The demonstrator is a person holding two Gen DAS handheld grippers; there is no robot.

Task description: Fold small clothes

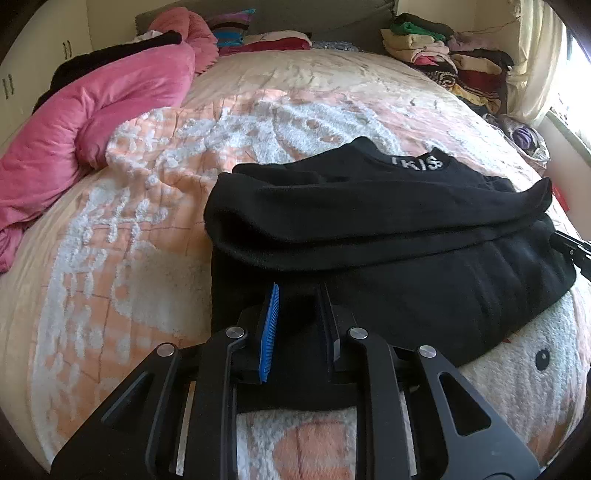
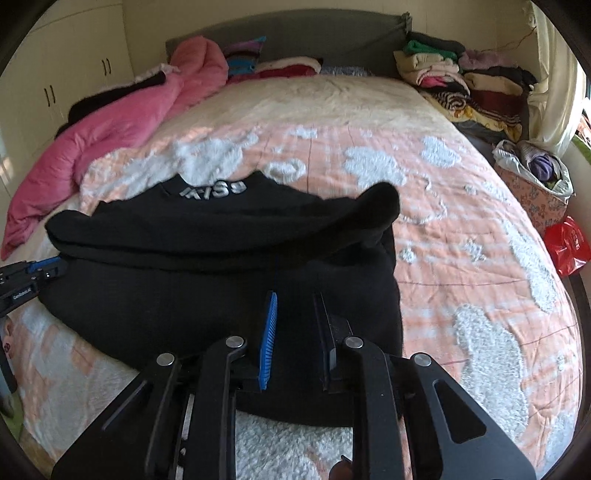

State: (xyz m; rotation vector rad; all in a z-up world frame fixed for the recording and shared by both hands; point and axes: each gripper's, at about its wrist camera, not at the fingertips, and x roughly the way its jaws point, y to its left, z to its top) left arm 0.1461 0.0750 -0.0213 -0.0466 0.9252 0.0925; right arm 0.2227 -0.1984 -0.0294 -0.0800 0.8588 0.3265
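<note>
Far left on the bed (image 2: 369,110) lies one pink quilt (image 1: 92,110), bunched in a long roll with a strip of black cloth along its upper edge. Behind it stand cupboard doors (image 2: 48,92) with dark handles. At the head of the bed, a striped cushion (image 2: 245,55) and some red cloth sit against the grey headboard (image 2: 314,33).

In the middle lies one black sweater (image 2: 207,291), spread flat on the peach and white bedspread (image 1: 92,240), with its collar, lettered in white, on the far side. A sleeve is folded across its body as a thick band.

Two grippers work at its near hem. The left gripper (image 1: 297,291) has a blue pad (image 1: 269,332) on one finger; its jaws stand narrow, with black cloth bunched between them, and appear to pinch the hem. The right gripper (image 2: 295,299) stands the same way, jaws narrow over the hem on the other side, cloth between the fingers.

To the right, one stack of folded clothes (image 2: 461,85) is piled at the far corner of the bed. Beside the bed stands one flowered basket (image 2: 535,184) with clothes in it, and one red bag (image 2: 565,247) just below it.
</note>
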